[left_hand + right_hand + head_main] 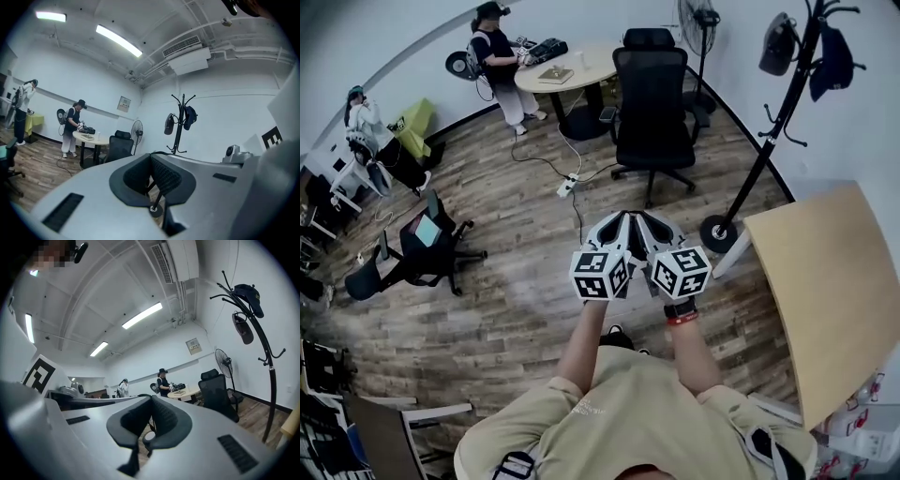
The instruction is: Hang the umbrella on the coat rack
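No umbrella shows in any view. The black coat rack (780, 117) stands at the right by the white wall, its round base (718, 232) on the wood floor; a dark cap (833, 54) and a dark bag (778, 44) hang on its top hooks. The rack also appears ahead in the left gripper view (179, 127) and at the right of the right gripper view (263, 355). My left gripper (622, 218) and right gripper (645, 218) are held side by side at chest height, left of the rack's base. Both are shut with nothing between the pads (151, 158) (151, 400).
A black office chair (652, 103) stands just beyond the grippers, with a round table (572, 70) and a floor fan (699, 21) behind it. A light wooden table (836, 281) is close on the right. A power cable (567, 178) crosses the floor. Another chair (422, 248) and two people are at the left.
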